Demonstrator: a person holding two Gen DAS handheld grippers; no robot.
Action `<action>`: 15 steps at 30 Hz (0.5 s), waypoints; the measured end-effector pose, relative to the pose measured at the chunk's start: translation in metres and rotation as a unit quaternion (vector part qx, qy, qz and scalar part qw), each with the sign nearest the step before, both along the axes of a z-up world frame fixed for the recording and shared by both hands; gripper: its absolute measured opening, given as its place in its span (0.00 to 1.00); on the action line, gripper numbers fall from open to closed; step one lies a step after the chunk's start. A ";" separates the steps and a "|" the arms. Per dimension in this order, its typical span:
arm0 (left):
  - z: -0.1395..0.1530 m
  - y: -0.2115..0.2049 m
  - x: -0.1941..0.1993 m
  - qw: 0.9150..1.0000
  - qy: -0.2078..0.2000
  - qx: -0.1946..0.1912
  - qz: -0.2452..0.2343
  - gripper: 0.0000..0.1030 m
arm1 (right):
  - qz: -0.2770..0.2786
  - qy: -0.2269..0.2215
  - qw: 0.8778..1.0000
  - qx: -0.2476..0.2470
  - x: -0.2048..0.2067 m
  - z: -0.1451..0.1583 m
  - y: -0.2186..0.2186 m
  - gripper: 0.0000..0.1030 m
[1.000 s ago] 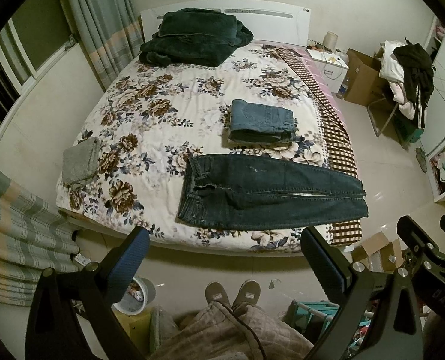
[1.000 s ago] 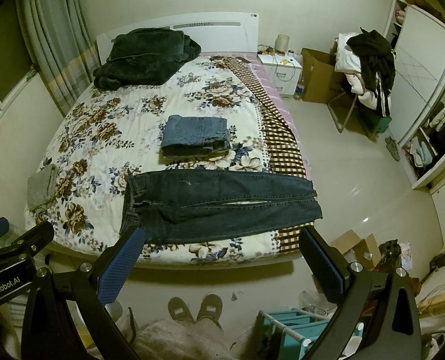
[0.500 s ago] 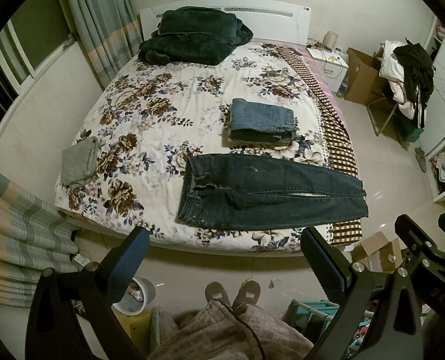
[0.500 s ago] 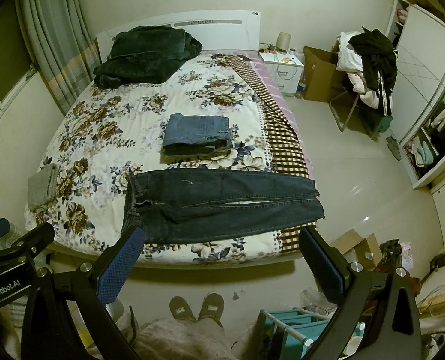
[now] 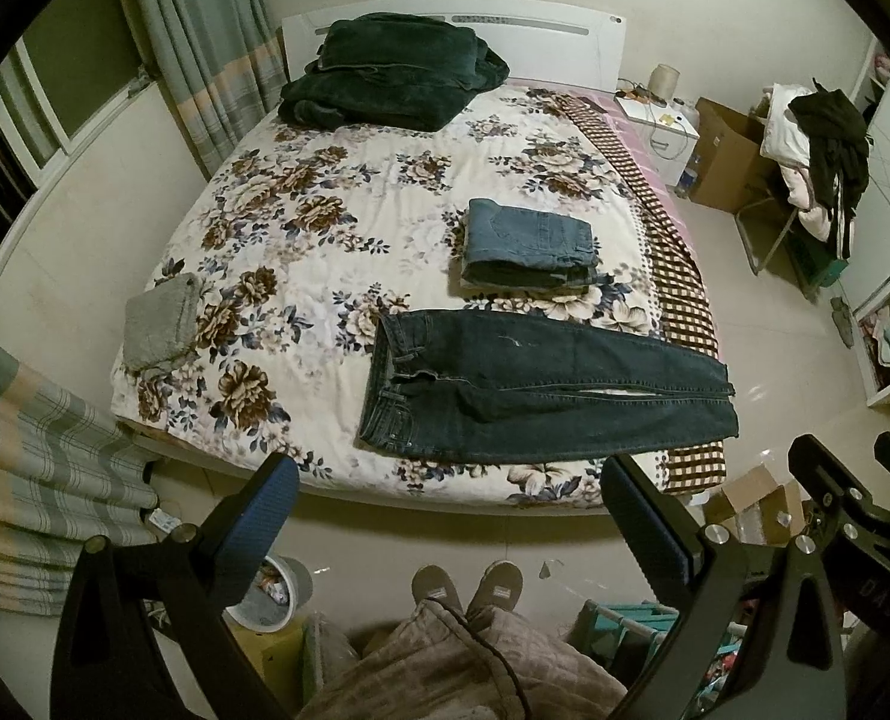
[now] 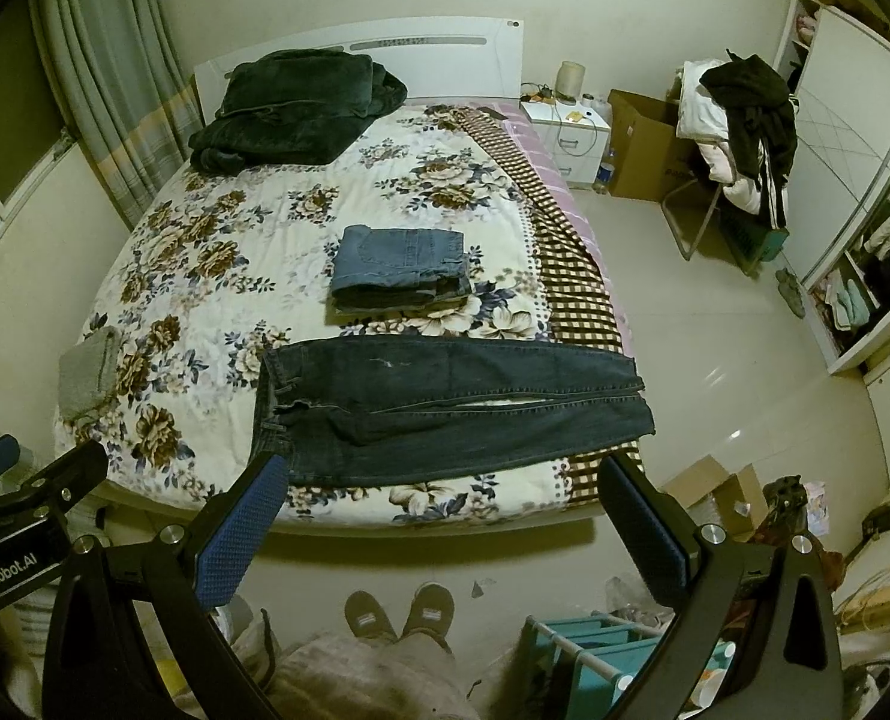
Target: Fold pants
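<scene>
Floral bedding covers the bed (image 5: 301,228), and the dark jeans (image 5: 541,390) lie flat across its near edge, around five o'clock on the quilt in the left wrist view. Their long axis runs straight across, from nine to three o'clock: the waistband (image 5: 385,384) points toward nine, the cuffs (image 5: 724,402) toward three, where they overhang the checkered strip (image 5: 679,276) at the side of the bed. Both legs lie side by side, a thin pale gap showing between them. That overhang looks like the main risk: if one end is lifted carelessly, the weight of the cuffs could drag the denim off the mattress. The crotch fabric is bunched near the fly, so a fold made without smoothing would likely trap a lump. At twelve o'clock from the jeans, just beyond them, sits a folded stack of lighter jeans (image 5: 529,246); a wide sweep could knock it askew. Both tools hang over the floor short of the bed, touching nothing: the left gripper (image 5: 448,516) has its jaws spread wide and empty, and the right gripper (image 6: 442,516) is likewise wide apart and holds nothing. A grey cloth (image 5: 160,330) rests well apart at nine o'clock.
</scene>
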State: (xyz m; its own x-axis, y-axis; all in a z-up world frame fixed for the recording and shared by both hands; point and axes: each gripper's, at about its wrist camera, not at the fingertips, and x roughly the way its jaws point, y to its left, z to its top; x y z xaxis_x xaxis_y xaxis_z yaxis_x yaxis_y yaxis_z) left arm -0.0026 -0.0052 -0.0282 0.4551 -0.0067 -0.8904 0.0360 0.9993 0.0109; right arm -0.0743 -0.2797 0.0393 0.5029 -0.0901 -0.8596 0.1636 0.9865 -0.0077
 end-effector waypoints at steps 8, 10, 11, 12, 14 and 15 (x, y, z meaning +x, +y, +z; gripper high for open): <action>-0.001 -0.001 0.000 1.000 0.002 -0.001 0.001 1.00 | 0.000 0.003 1.000 0.001 0.001 0.000 -0.002 1.00; -0.005 -0.001 0.000 1.000 0.003 -0.001 0.000 1.00 | 0.001 0.005 1.000 0.002 0.000 0.000 0.003 1.00; -0.008 -0.002 0.000 1.000 0.004 -0.002 -0.001 1.00 | 0.000 0.005 1.000 0.002 -0.001 0.001 0.009 1.00; -0.007 0.000 0.001 1.000 0.004 -0.003 -0.001 1.00 | 0.000 0.007 1.000 0.003 -0.006 -0.001 0.016 1.00; -0.011 0.000 0.001 1.000 0.005 -0.004 -0.003 1.00 | -0.002 0.010 1.000 0.006 -0.015 -0.009 0.027 1.00; -0.012 0.001 0.003 1.000 0.005 -0.004 -0.004 1.00 | -0.003 0.010 1.000 0.007 -0.016 -0.010 0.028 1.00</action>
